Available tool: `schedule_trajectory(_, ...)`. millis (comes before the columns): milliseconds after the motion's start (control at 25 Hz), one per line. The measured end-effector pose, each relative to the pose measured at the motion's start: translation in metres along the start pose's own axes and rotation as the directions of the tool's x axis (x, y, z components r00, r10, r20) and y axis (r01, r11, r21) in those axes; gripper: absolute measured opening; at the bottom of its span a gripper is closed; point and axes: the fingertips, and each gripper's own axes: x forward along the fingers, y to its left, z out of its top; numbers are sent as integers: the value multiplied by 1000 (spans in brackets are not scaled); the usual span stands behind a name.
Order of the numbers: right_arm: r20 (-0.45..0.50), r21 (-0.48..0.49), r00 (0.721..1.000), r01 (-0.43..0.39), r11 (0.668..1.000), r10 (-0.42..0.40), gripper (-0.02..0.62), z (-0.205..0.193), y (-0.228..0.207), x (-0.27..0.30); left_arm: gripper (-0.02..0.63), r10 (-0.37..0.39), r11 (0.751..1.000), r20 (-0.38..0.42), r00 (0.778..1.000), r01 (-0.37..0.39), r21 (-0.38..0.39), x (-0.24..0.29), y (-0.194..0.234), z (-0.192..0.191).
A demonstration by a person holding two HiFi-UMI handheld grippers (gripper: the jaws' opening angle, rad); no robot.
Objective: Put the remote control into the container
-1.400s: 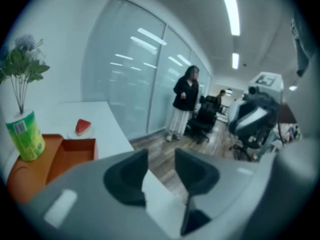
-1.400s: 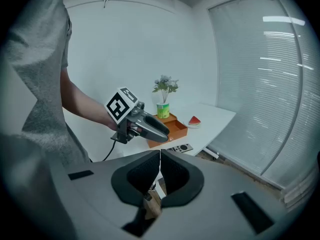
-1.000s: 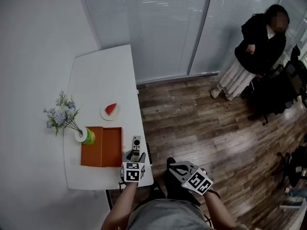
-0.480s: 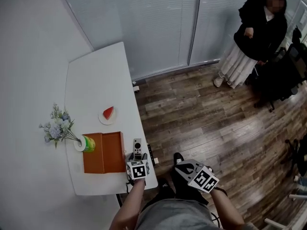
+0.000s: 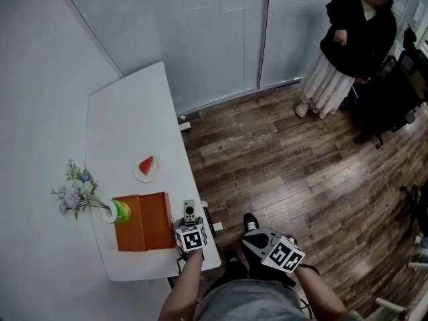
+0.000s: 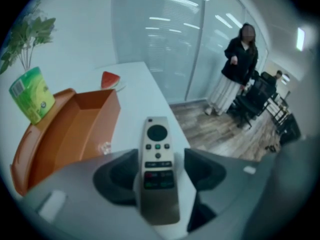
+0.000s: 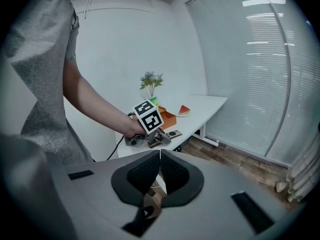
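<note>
Remote control [image 5: 190, 211] beside table [image 5: 127, 126] edge

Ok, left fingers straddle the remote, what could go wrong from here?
The left gripper has just been opening, fingers either side of the remote control, not yet gripping. It lies close to the table edge: an off-centre close could nudge it to the floor. Carried low, it could catch the container wall.
</note>
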Motion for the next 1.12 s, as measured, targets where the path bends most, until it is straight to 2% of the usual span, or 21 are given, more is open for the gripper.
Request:
schedule_trajectory(120,-11,1,1000,1,1000,-1,17,-4,0,-2,281,1,1000,-13,1000,-1,-8,1,0,-5)
schedule_trajectory(360,-13,-3,1000,8,1000,-8,17,-4,-5,0,251,-19,999,17,1000,19,35,2,-6,-3)
schedule_trajectory(520,-13,-5,1000,6,1000,-6,17,-3,-3,3,205,-26,998,17,1000,25,50,1,-9,-3)
schedule_trajectory(1120,-32,-8,999,1,1000,-1,17,-9,5,-1,198,-55,998,-7,998,56,34,2,-8,-2)
